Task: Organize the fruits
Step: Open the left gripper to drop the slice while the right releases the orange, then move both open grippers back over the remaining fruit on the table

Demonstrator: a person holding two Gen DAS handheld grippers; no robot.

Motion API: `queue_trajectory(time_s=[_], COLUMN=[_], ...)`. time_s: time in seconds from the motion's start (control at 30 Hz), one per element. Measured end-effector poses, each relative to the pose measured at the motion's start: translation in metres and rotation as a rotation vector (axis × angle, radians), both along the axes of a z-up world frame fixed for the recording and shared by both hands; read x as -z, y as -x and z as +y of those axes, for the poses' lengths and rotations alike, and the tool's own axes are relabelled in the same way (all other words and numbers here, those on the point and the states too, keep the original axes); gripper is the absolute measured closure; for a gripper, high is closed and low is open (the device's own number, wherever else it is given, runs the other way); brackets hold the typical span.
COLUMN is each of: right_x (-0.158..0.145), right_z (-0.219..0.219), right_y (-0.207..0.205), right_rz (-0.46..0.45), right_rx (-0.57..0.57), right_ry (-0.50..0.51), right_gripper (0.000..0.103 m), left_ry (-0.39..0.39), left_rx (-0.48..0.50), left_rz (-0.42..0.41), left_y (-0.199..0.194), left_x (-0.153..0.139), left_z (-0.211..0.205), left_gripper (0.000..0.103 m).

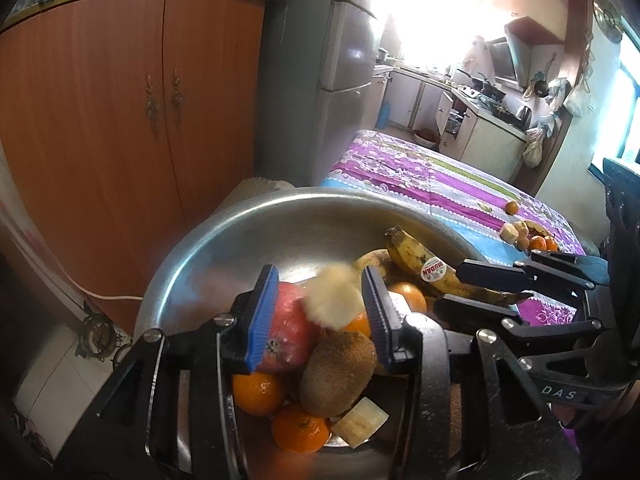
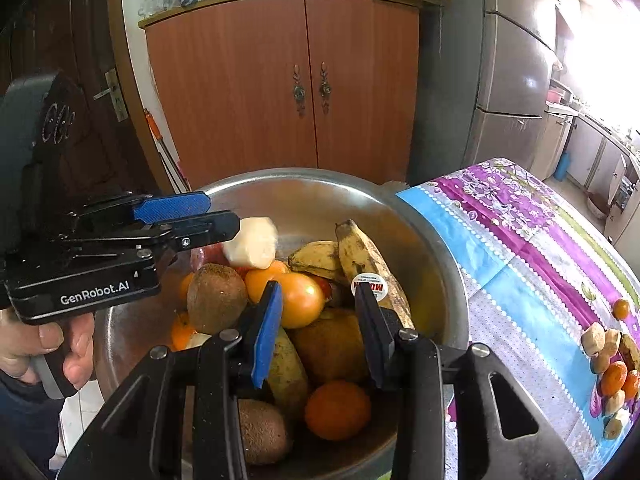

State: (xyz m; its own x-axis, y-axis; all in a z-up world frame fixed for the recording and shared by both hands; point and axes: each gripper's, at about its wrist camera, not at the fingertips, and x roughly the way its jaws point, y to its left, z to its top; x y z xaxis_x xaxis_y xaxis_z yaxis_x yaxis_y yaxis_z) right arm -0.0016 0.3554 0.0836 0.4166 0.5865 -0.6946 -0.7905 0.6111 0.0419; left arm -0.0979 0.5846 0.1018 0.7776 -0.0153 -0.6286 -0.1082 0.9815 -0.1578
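while over the bowl [image 2: 436,240], both tools apart, banana piece [image 2: 252,242] midair.

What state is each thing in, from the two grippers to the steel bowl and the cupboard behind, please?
Round steel bowl: holding fruit.
Left gripper: open, over the bowl.
Right gripper: open, empty.
Pale peeled banana chunk: blurred, apparently loose in the left gripper's gap.
Stickered yellow banana: unpeeled, lying in the bowl.
Orange wooden cupboard: doors shut.

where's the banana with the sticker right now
In the metal bowl, on its right side: the stickered banana leans against the rim nearest the tablecloth, beside another banana.
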Motion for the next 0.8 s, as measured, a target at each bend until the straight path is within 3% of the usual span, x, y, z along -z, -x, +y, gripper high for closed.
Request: queue_trajectory(time_s=[0.07,0.13,0.27,0.3,0.37,0.43,0.5,0.63,0.73,0.8], right_x=[-0.003,-0.009,-0.028,-0.035,-0.048,-0.059,-0.062,-0.051,-0.036,-0.024], right_z=[-0.005,-0.015,-0.054,-0.072,-0.109,-0.158,-0.206,-0.301,-0.353,-0.382], right_y=[0.002,0.005,0.022,0.030,0.043,0.053,0.054,0.039,0.030,0.030], right_rz=[-0.010,-0.024,-0.141,-0.207,-0.317,-0.414,-0.447,-0.390,-0.304,-0.267], right_rx=[0.007,0.020,0.073,0.102,0.162,0.255,0.346,0.558,0.650,0.683], right_ry=[-0.016,-0.057,-0.130,-0.143,-0.170,-0.207,-0.241,-0.282,-0.297,-0.302], right_gripper=[0.061,0.052,0.048,0.048,0.046,0.045,0.044,0.041,0.041,0.041], left_ry=[-0.001,0.009,-0.023,-0.038,-0.054,-0.075,-0.091,-0.073,-0.042,-0.018], left_rx=[-0.012,-0.022,-0.011,0.010,0.068,0.167,0.280,0.468,0.564,0.580], left_rz=[0.002,-0.003,-0.083,-0.124,-0.221,-0.309,-0.350,-0.370,-0.279,-0.203], left_y=[0.000,0.002,0.016,0.023,0.039,0.055,0.065,0.068,0.033,0.000], left_x=[0.001,-0.001,-0.020,-0.030,-0.053,-0.074,-0.088,-0.091,-0.068,-0.044], left_z=[0.001,0.001,-0.013,-0.021,-0.044,-0.079,-0.118,-0.187,-0.234,-0.256], left_gripper=[0.042,0.030,0.026,0.024,0.001,0.000,0.000,0.000,0.000,0.000])
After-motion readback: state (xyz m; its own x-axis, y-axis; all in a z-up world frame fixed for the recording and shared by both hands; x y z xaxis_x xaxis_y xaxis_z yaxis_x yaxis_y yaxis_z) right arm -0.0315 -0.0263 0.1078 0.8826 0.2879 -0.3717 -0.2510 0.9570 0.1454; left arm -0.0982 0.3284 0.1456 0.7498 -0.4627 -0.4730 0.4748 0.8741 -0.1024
